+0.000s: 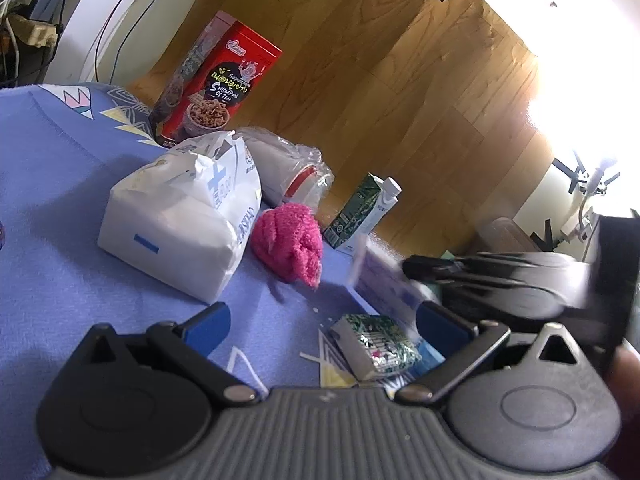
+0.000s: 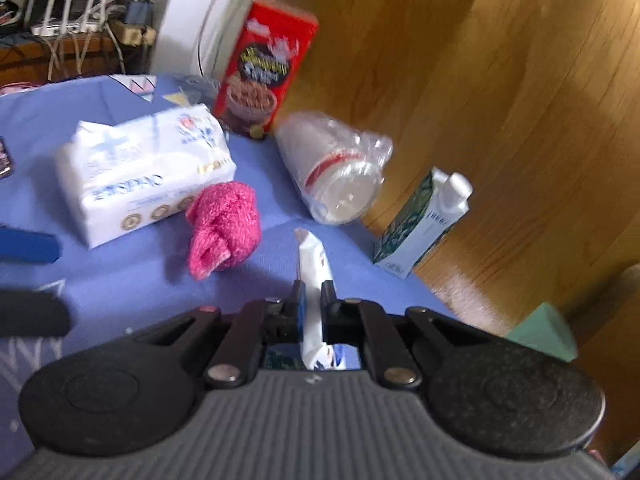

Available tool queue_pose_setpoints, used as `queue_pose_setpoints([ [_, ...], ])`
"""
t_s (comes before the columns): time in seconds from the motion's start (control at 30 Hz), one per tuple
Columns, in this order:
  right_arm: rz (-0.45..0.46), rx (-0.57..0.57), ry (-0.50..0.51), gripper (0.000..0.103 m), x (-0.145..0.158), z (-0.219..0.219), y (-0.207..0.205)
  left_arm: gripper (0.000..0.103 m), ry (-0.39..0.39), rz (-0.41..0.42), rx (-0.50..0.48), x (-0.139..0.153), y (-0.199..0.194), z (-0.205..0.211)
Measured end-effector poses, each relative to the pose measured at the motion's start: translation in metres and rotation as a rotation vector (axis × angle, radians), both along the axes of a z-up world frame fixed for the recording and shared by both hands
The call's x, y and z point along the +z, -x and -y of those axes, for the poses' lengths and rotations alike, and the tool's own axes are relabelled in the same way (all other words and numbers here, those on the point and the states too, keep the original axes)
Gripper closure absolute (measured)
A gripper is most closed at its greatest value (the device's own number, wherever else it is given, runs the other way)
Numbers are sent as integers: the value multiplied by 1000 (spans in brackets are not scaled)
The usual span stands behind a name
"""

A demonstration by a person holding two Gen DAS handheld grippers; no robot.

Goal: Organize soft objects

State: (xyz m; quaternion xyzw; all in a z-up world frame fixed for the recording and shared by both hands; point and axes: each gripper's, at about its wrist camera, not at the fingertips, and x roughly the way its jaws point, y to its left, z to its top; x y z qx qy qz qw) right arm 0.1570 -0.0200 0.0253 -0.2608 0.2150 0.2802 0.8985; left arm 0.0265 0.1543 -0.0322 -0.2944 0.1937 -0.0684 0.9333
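A pink fuzzy sock ball (image 1: 290, 242) (image 2: 224, 228) lies on the blue cloth beside a white tissue pack (image 1: 180, 216) (image 2: 144, 172). My left gripper (image 1: 324, 326) is open, just above the cloth, with a small green-patterned packet (image 1: 376, 346) between its blue fingers. My right gripper (image 2: 313, 300) is shut on a thin white packet (image 2: 314, 276) that stands up between its pads. That gripper shows blurred in the left wrist view (image 1: 500, 280), holding the pale packet (image 1: 384, 280).
A red snack box (image 1: 212, 84) (image 2: 264, 68) stands at the back. A bagged sleeve of cups (image 1: 288, 168) (image 2: 336, 168) lies near the cloth's edge. A green-white carton (image 1: 360, 212) (image 2: 420, 224) stands by the edge above the wooden floor. A green block (image 2: 548, 336) is at right.
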Motion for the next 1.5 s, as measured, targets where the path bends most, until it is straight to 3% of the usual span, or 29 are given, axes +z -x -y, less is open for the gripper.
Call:
queue_pose_setpoints([
  [0.2, 115, 55, -56, 101, 23, 23, 47, 1, 25, -13, 13, -2, 0, -7],
  [0.33, 90, 96, -44, 101, 16, 29, 68, 1, 37, -26, 19, -3, -1, -9],
  [0.47, 5, 24, -74, 90, 11, 32, 42, 1, 37, -23, 28, -3, 1, -10],
  [0.5, -36, 1, -101, 83, 11, 33, 30, 1, 36, -22, 28, -3, 1, -10],
  [0.57, -124, -37, -150, 60, 9, 31, 6, 1, 34, -22, 26, -3, 0, -9],
  [0.6, -153, -59, -175, 43, 7, 30, -4, 1, 34, -22, 23, -2, 0, -9],
  [0.63, -182, -71, -196, 34, 6, 29, -11, 0, 35, -21, 20, -2, 0, -9],
  [0.7, -237, -77, -223, 28, 1, 24, -24, 0, 36, -20, 14, -2, 0, -9],
  [0.77, -274, -93, -208, 31, -11, 15, -30, 0, 36, -19, 8, -2, -1, -9],
  [0.8, -306, -112, -196, 52, -20, 12, -37, 0, 37, -18, 6, -2, -1, -9],
  [0.83, -333, -123, -197, 63, -26, 13, -40, 0, 38, -15, 5, -2, 0, -9],
  [0.93, -263, -141, -229, 83, -18, 17, -31, 0, 41, -15, 1, -2, -1, -10],
  [1.03, -176, -106, -242, 88, 0, 29, -7, 1, 43, -16, 1, -2, -1, -10],
  [1.13, -82, 9, -201, 88, 12, 42, 40, 1, 49, -19, 7, -2, -1, -11],
  [1.3, 7, 168, -60, 87, -8, 55, 124, 1, 44, -38, 6, -3, -3, -10],
  [1.37, -17, 194, -32, 77, -24, 62, 146, 1, 21, -48, -9, -2, -5, -6],
  [1.43, -54, 181, -36, 46, -34, 74, 154, 1, -9, -64, -43, -2, -7, 0],
  [1.5, -90, 138, -95, 35, -40, 88, 159, 1, -29, -82, -81, 0, -7, 6],
])
